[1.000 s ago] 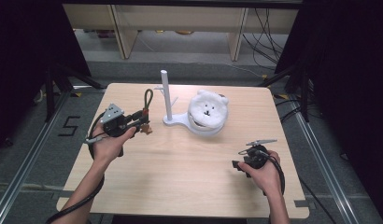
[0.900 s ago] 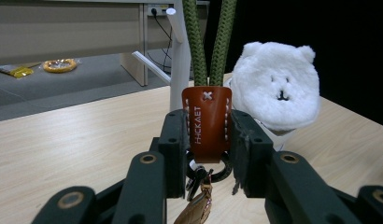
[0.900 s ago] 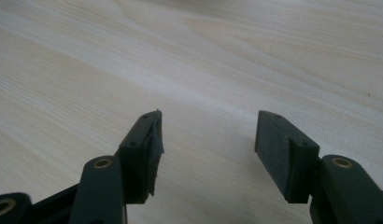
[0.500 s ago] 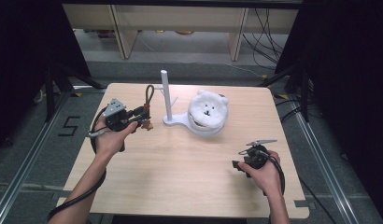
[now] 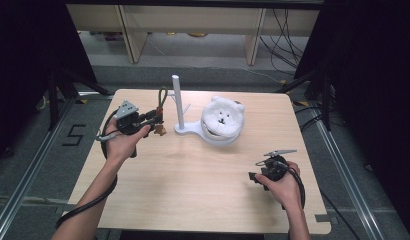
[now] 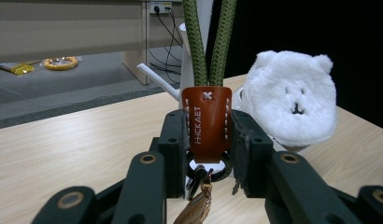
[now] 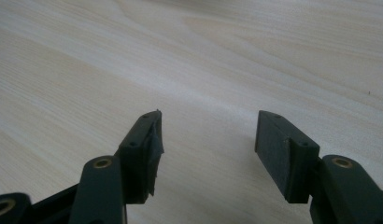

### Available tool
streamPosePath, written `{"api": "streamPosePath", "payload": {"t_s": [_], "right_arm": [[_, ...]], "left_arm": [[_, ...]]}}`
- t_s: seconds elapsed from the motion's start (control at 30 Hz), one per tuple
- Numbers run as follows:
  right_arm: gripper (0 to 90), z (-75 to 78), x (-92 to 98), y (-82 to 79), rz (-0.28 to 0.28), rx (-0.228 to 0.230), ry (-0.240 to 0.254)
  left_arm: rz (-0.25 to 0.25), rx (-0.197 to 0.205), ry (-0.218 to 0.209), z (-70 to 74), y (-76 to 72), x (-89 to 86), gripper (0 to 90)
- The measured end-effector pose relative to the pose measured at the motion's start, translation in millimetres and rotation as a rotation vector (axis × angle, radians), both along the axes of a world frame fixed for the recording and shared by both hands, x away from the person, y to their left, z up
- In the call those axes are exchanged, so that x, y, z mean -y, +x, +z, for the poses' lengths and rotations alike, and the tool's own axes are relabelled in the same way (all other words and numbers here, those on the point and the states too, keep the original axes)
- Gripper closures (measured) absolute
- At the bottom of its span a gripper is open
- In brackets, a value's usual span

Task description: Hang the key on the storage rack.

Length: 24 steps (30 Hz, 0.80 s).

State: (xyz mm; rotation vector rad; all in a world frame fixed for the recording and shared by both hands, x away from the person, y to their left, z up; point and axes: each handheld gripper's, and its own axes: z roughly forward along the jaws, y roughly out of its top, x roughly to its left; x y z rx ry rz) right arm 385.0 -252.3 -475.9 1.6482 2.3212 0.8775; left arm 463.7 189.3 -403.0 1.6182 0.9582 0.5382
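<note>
Left gripper (image 6: 206, 140) is clamped on the brown leather tab (image 6: 206, 121) of a keychain, held above the table (image 5: 193, 190); its green cord loop (image 5: 162, 96) stands up just beside the white stand's post (image 5: 177, 100); likely step: loop to be hung on the side peg (image 6: 154, 79); lift and alignment needed. Right gripper (image 7: 206, 140) rests wide open, nothing held, near the table's front right; plush bear (image 5: 222, 120) sits on the stand's base.

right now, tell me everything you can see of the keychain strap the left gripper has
The keychain strap is a green braided cord loop, rising upright and stitched with white thread into a brown leather-looking tab stamped with letters. The left gripper is clamped on the tab from both sides. Below hang a dark metal ring and a small brown leather piece. In the high view it is held beside the white stand.
</note>
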Motion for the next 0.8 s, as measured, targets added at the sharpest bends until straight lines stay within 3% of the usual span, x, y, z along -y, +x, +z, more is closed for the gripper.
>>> {"api": "streamPosePath", "payload": {"t_s": [0.1,0.17,0.2,0.37,0.8], "right_arm": [[42.4,-0.5,-0.5,0.1,-0.004,0.000,0.002],[42.4,-0.5,1.3,0.6,0.022,-0.001,-0.022],[42.4,-2.1,0.4,0.7,0.017,0.009,-0.004],[42.4,-0.5,2.0,1.3,0.026,-0.004,-0.014],[42.4,-1.7,-0.4,0.2,-0.011,0.000,0.008]], "left_arm": [[0.002,-0.006,-0.003,-0.9,2.3,1.0,67.6],[0.002,-0.007,-0.003,-1.2,2.9,1.3,67.6],[0.003,-0.012,-0.003,-1.8,4.4,2.1,67.6],[0.005,-0.020,-0.008,-3.3,8.2,3.6,67.6],[0.027,-0.053,-0.018,-13.3,17.5,4.9,67.5]]}}
